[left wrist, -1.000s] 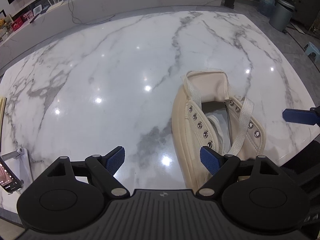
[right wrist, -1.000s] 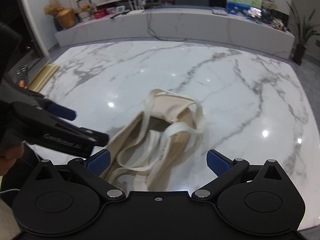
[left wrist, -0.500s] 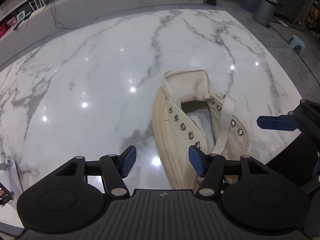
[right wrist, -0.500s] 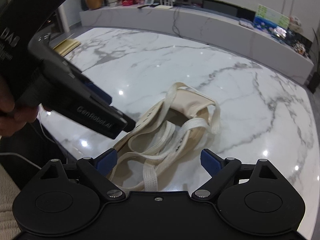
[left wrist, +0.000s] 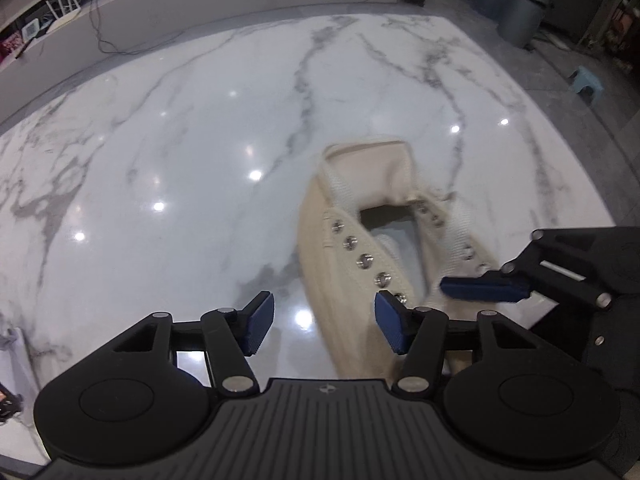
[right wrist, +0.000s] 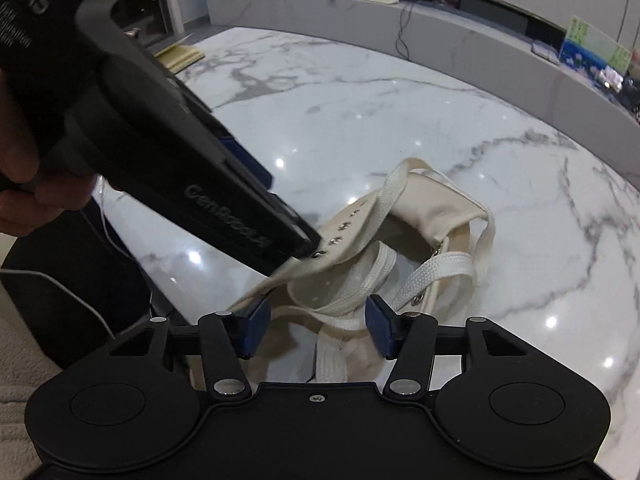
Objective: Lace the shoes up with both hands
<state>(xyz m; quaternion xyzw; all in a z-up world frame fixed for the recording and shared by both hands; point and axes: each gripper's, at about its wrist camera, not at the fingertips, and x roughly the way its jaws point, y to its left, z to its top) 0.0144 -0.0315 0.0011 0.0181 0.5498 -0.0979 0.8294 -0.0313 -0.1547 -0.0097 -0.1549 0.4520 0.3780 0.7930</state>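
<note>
1 shoe (left wrist: 352,280), 1 lace (right wrist: 424,276), 2 grippers – left (left wrist: 324,322), right (right wrist: 318,330) – on 1 table (left wrist: 180,152).

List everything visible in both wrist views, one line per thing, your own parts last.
Cream canvas high-top shoe: one, cream, on the table near its front edge.
Flat white shoelace: one, white, looped loosely over the shoe's opening.
White marble table: one, white with grey veins, under the shoe.
Grey round bin: one, grey, on the floor beyond the table.
Pale blue plastic stool: one, pale blue, on the floor to the right.
Left hand-held gripper: one, black with blue pads, open, at the shoe's left eyelet row.
Right hand-held gripper: one, black with blue pads, open, over the laces.
</note>
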